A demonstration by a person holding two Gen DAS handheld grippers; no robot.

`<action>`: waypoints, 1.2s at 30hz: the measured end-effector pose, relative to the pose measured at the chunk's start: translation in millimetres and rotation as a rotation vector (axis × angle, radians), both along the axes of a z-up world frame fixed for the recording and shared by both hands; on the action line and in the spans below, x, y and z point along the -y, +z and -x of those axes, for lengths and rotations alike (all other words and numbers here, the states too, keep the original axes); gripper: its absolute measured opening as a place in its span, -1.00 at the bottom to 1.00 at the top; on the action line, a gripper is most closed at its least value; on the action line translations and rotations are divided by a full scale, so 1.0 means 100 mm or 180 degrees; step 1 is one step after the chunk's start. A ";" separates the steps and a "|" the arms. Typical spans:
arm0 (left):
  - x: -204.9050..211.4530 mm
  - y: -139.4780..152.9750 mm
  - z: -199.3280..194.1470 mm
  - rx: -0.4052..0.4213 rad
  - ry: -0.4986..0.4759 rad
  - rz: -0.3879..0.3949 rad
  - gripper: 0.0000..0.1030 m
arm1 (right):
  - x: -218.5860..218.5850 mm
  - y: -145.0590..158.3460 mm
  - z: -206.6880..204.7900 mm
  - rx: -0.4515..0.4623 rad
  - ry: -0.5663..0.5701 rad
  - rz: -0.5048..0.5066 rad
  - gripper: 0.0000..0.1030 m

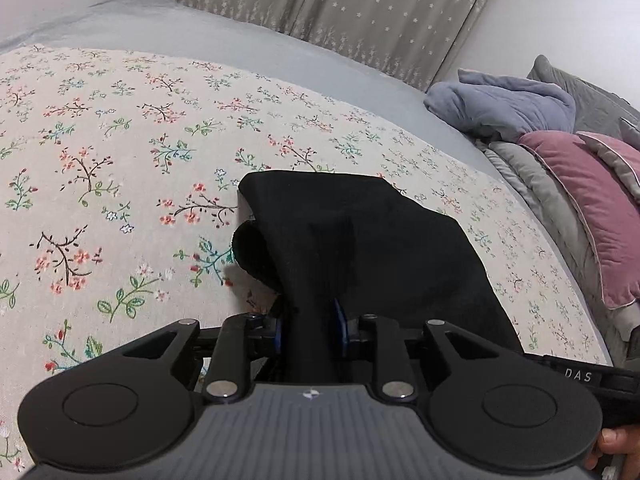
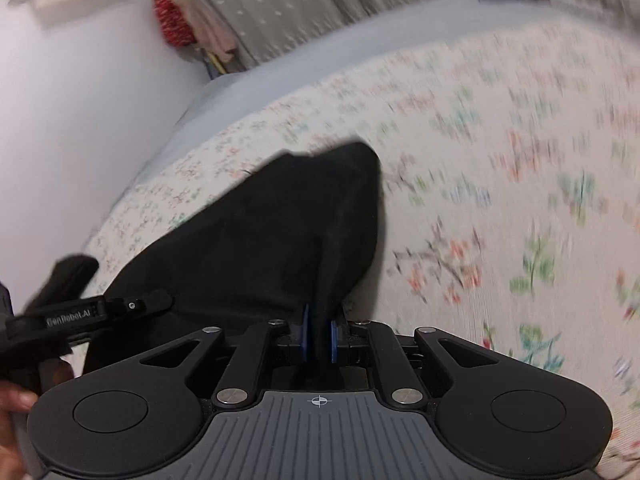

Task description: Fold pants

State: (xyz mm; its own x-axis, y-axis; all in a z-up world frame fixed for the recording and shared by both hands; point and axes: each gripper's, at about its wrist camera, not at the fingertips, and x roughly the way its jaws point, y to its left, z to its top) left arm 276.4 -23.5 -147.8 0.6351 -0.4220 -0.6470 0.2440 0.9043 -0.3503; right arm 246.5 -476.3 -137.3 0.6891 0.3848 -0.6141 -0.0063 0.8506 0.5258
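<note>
While its blue pads pinch a gathered bunch of black cloth, the left claw (image 1: 307, 330) is closed on the pants (image 1: 360, 248), and the right claw (image 2: 319, 338) is likewise clamped on a narrow fold of the same garment. From both grips the pants spread forward and droop onto the floral bedspread (image 1: 120, 140), part lifted, part resting. Right-wrist blur leaves finer creases unreadable. Beyond lie a grey-blue sheet (image 1: 248, 40), curtains (image 1: 340, 4), and piled bedding (image 1: 560, 140). The fabric looks soft, light and limp, likely to sag and bunch, so holding at edges or corners, well apart, should keep the fold flat.
</note>
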 end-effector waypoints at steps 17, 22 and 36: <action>0.24 0.32 0.28 0.0569 0.0185 -0.1094 0.14 | 0.10 0.26 0.17 0.0023 -0.0387 0.0470 -0.04; 0.28 0.48 0.48 0.0778 0.0117 -0.0992 0.14 | -0.09 0.49 0.28 0.0436 -0.0209 0.0834 -0.10; 0.56 0.05 0.59 0.0671 -0.0460 -0.1355 0.09 | -0.57 0.21 0.44 0.0245 0.0335 0.1267 -0.29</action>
